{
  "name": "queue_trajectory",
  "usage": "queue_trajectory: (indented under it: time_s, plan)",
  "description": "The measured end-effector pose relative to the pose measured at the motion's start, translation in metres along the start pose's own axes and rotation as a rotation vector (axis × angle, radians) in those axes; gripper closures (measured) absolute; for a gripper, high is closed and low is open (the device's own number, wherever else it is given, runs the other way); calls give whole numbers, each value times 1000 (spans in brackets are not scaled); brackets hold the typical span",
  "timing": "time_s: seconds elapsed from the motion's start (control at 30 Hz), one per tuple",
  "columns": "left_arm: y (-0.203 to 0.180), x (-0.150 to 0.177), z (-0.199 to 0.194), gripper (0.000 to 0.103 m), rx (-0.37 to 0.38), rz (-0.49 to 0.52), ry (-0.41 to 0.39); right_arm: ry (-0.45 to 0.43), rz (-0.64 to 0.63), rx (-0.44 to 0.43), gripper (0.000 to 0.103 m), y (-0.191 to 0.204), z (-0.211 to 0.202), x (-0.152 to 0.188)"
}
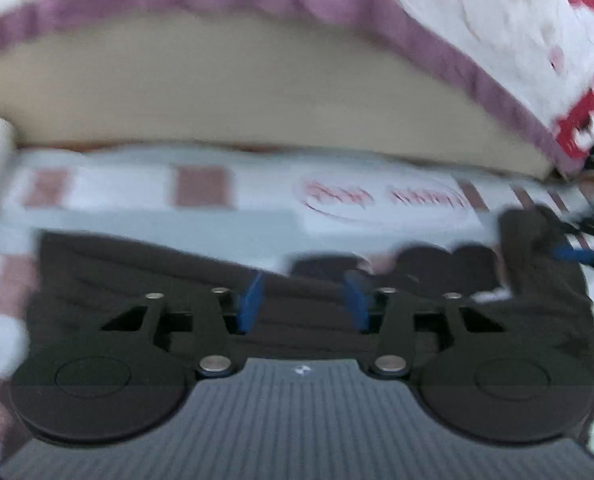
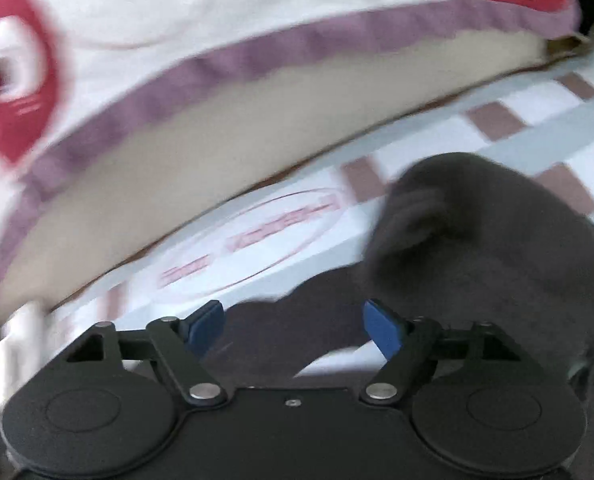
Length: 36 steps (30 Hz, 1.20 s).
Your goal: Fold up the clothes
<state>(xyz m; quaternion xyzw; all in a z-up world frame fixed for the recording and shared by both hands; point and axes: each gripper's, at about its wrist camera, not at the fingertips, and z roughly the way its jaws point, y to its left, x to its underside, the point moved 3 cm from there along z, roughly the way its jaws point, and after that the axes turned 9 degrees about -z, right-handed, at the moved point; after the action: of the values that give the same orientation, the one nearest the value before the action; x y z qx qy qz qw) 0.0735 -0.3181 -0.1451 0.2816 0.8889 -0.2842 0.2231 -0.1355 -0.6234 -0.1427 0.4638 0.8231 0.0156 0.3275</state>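
Left wrist view: dark garment (image 1: pixel 305 280) spread wide on checked bedsheet (image 1: pixel 201 184), far edge running left to right; other gripper's blue pad visible at right — a sight right wrist view lacks. Left gripper (image 1: pixel 303 300) released, jaws apart, garment beneath, nothing between pads. Right wrist view: garment (image 2: pixel 477 248) bunched into raised hump right of right gripper (image 2: pixel 295 328) — jaws parted, empty. Bare sheet with red oval print (image 2: pixel 253 240) ahead. Mattress (image 1: pixel 217 92) with purple-trimmed cover bounds far side. Both views blurred.
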Motion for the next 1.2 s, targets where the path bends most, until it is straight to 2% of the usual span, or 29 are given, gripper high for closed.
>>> queue_trajectory:
  time_s: [0.07, 0.1, 0.2, 0.23, 0.27, 0.3, 0.37, 0.43, 0.47, 0.57, 0.63, 0.7, 0.77, 0.8, 0.83, 0.87, 0.93, 1.0, 1.07, 1.13, 1.17, 1.2]
  plan:
    - [-28, 10, 9, 67, 54, 53, 25, -6, 73, 100, 22, -19, 23, -7]
    - [-38, 14, 9, 67, 59, 85, 19, -18, 110, 78, 22, -26, 30, -9]
    - [-53, 20, 12, 67, 12, 168, 7, -63, 197, 36, 23, -46, 50, -16]
    - [-50, 20, 13, 67, -5, 172, 9, -94, 194, 49, 42, -49, 54, -20]
    - [-47, 20, 14, 67, -21, 172, 12, -130, 176, 64, 68, -50, 56, -23]
    - [-44, 19, 15, 67, -37, 173, 14, -185, 89, 92, 90, -39, 51, -21]
    - [-33, 15, 13, 67, -53, 153, 7, -289, -98, 145, 90, -14, 40, -17]
    - [-20, 11, 9, 67, -58, 127, -10, -334, -419, 150, 90, 30, 26, 0]
    - [-13, 9, 5, 67, -53, 112, -24, -330, -563, 117, 90, 50, 20, 15]
    - [-24, 13, 9, 66, -18, 152, -27, -186, -882, -55, 91, 93, 13, 74]
    - [-32, 16, 12, 66, 6, 182, -27, -25, -964, -20, 87, 102, 22, 109]
    - [-41, 18, 15, 62, 30, 212, -27, 65, -963, 6, 80, 97, 23, 131]
    - [-50, 21, 18, 61, 54, 242, -27, 74, -904, -60, 74, 86, 9, 132]
    - [-60, 24, 24, 56, 66, 275, -24, 79, -862, -109, 69, 79, 0, 130]
    - [-72, 28, 30, 54, 78, 312, -21, 78, -809, -159, 68, 71, -12, 124]
    - [-85, 28, 39, 52, 99, 340, -9, 58, -768, -146, 68, 58, -23, 116]
    - [-110, 28, 58, 47, 145, 394, 18, 18, -688, -121, 55, 34, -47, 102]
    - [-135, 28, 78, 39, 174, 457, 40, -22, -606, -95, 50, 9, -71, 87]
    - [-160, 31, 98, 34, 123, 559, 20, -26, -536, -47, 50, -18, -84, 73]
    - [-184, 40, 123, 26, 46, 712, -11, -7, -462, 3, 49, -47, -83, 61]
    - [-191, 47, 138, 24, 22, 779, 4, -2, -420, 15, 47, -59, -79, 59]
    - [-197, 54, 153, 29, -2, 840, 25, 2, -378, 27, 39, -71, -74, 57]
